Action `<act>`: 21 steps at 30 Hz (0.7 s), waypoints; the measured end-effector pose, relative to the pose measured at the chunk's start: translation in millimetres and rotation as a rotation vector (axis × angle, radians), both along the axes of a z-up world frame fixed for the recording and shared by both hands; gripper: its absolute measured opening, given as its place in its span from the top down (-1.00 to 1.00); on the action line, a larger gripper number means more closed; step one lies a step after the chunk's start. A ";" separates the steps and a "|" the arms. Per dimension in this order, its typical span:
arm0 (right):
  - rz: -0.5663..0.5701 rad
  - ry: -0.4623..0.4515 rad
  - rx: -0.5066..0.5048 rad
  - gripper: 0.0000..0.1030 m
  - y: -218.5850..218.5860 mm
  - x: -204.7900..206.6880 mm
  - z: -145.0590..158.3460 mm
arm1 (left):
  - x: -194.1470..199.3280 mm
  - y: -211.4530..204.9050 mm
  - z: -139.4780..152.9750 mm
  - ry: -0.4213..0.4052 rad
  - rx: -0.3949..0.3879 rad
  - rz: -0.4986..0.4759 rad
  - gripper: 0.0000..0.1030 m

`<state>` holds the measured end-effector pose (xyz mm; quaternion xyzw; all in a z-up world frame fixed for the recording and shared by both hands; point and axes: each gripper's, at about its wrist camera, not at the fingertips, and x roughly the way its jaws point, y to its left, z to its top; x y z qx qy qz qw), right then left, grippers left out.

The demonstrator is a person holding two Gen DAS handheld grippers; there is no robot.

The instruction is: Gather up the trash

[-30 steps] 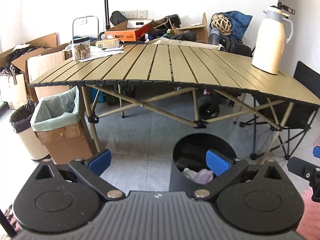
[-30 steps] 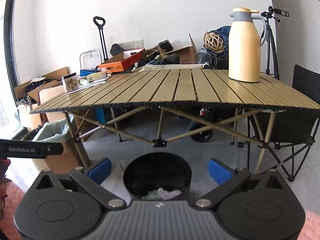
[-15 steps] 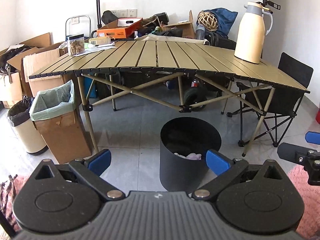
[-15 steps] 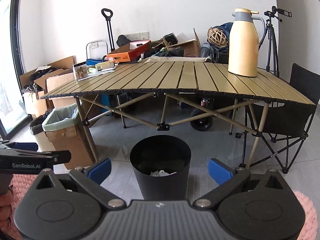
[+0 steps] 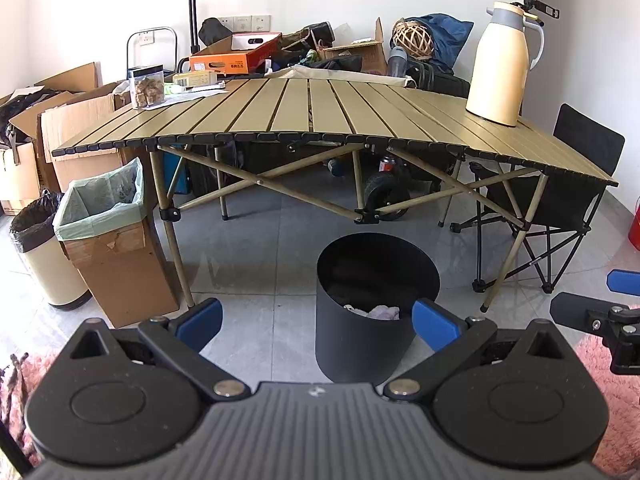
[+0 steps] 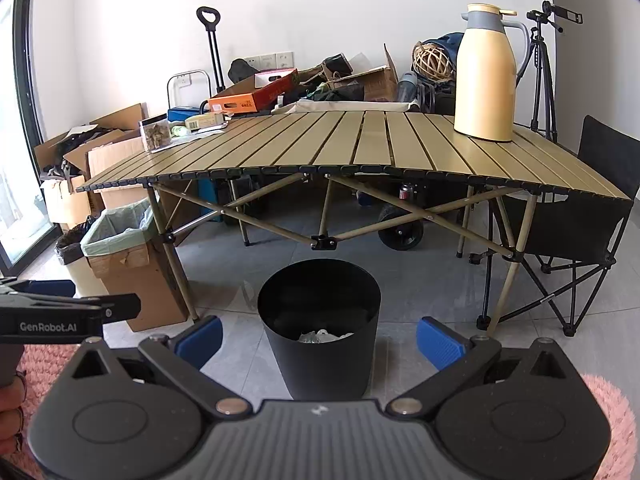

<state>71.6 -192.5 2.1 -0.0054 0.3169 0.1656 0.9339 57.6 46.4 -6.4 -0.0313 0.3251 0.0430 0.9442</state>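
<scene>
A black round trash bin (image 5: 360, 340) stands on the grey floor in front of the folding table; it also shows in the right wrist view (image 6: 320, 344). Crumpled pale trash (image 5: 382, 312) lies inside it, also visible in the right wrist view (image 6: 324, 336). My left gripper (image 5: 318, 322) is open and empty, held back from the bin. My right gripper (image 6: 320, 340) is open and empty, also back from the bin. Each gripper shows at the edge of the other's view.
A slatted tan table (image 5: 320, 116) carries a cream thermos jug (image 5: 500, 68), a snack jar (image 5: 147, 88) and papers. A lined cardboard bin (image 5: 112, 236) and a cream bin (image 5: 44, 256) stand left. A black folding chair (image 5: 568, 200) stands right. Pink rug (image 6: 612, 420) underfoot.
Both grippers have drawn back and up from the black bin, which now looks smaller and farther. Both stay open and empty.
</scene>
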 end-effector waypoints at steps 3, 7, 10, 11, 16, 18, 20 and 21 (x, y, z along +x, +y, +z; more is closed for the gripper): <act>-0.003 0.002 0.000 -1.00 0.3 1.7 -0.1 | 1.2 -0.2 0.0 0.002 -0.001 -0.001 -1.00; -0.004 0.004 -0.001 -1.00 0.6 2.6 -0.4 | 1.3 0.0 0.1 0.002 -0.001 -0.001 -1.00; -0.005 0.005 -0.001 -1.00 0.7 3.3 -0.7 | 1.7 0.1 0.1 0.003 -0.001 -0.002 -1.00; -0.005 0.005 -0.001 -1.00 0.6 3.3 -0.6 | 1.6 0.0 0.2 0.002 -0.002 -0.002 -1.00; -0.006 0.005 -0.001 -1.00 0.9 3.6 -0.9 | 1.9 -0.2 0.2 0.002 -0.001 -0.002 -1.00; -0.006 0.005 -0.002 -1.00 1.0 3.7 -1.1 | 1.7 -0.4 0.3 0.002 -0.001 -0.001 -1.00; -0.005 0.006 -0.002 -1.00 0.7 3.8 -1.0 | 1.9 -0.3 0.3 0.002 -0.001 -0.001 -1.00; -0.005 0.006 -0.002 -1.00 0.8 3.9 -1.0 | 2.1 -0.3 0.4 0.003 -0.001 -0.001 -1.00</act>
